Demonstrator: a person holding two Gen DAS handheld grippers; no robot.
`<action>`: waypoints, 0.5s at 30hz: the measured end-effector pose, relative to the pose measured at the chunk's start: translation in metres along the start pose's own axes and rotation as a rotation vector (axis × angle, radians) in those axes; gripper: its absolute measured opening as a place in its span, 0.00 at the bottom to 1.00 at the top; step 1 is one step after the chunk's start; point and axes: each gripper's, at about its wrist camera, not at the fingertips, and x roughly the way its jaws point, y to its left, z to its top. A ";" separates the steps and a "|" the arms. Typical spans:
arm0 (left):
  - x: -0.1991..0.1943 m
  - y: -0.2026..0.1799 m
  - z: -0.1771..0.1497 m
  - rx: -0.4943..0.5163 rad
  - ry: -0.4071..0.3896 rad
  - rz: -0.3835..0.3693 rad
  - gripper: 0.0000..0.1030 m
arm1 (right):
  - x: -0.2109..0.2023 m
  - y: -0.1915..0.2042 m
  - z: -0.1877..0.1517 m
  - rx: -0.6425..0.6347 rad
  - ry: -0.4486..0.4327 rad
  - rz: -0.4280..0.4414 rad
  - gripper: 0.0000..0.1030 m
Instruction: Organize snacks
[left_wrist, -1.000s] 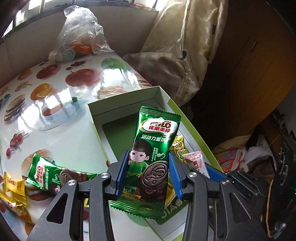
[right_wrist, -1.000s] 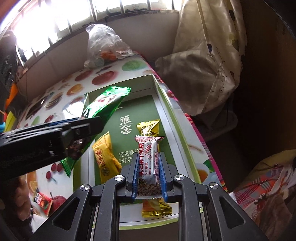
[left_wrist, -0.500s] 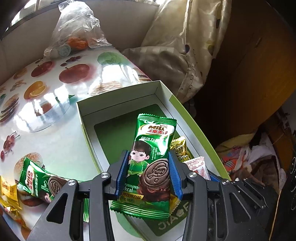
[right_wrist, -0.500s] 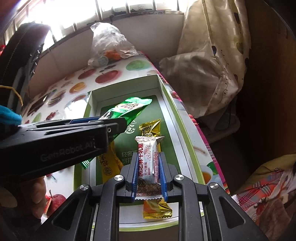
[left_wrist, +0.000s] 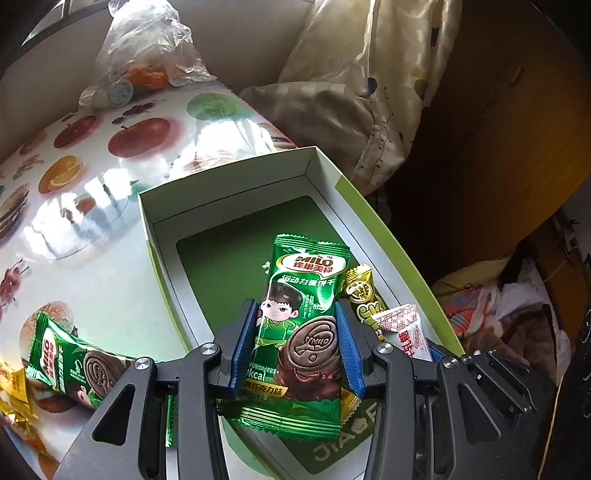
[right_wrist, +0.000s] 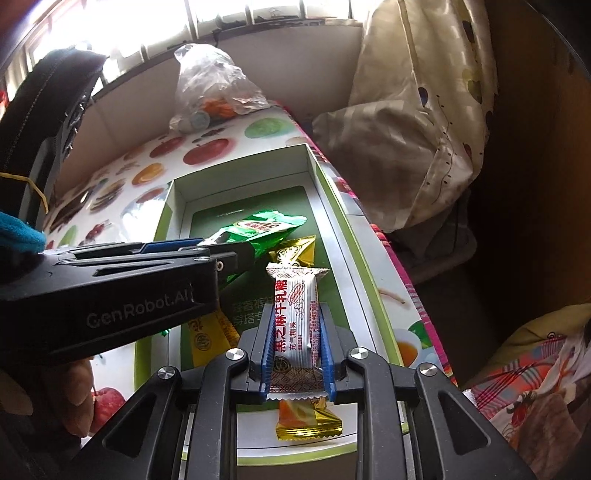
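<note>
Left wrist view: left gripper (left_wrist: 298, 347) clenches the green Milo packet (left_wrist: 301, 328) over the open box (left_wrist: 229, 177), apparently ready to drop it; right gripper (right_wrist: 293, 350) grips a white candy bar (right_wrist: 295, 314) likewise. Gold candies (left_wrist: 360, 295) crowd the near end; the far floor looks free

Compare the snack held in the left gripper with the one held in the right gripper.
The Milo biscuit pack in the left gripper is green and wide, printed with a cartoon boy; the nougat candy in the right gripper is white, narrow, with red characters. The Milo pack fills widely spread jaws; the candy sits between close-set jaws. Both are sealed, gripped across their width, above the open box.
</note>
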 end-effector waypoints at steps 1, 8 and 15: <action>0.001 -0.001 0.000 0.004 0.003 -0.004 0.42 | 0.001 0.000 0.000 -0.001 0.006 0.000 0.23; 0.000 -0.001 0.000 0.015 0.005 -0.005 0.43 | 0.002 0.003 -0.002 -0.003 0.005 -0.005 0.31; -0.008 0.001 -0.003 0.011 -0.009 -0.009 0.44 | 0.000 0.003 -0.002 -0.003 -0.002 -0.014 0.40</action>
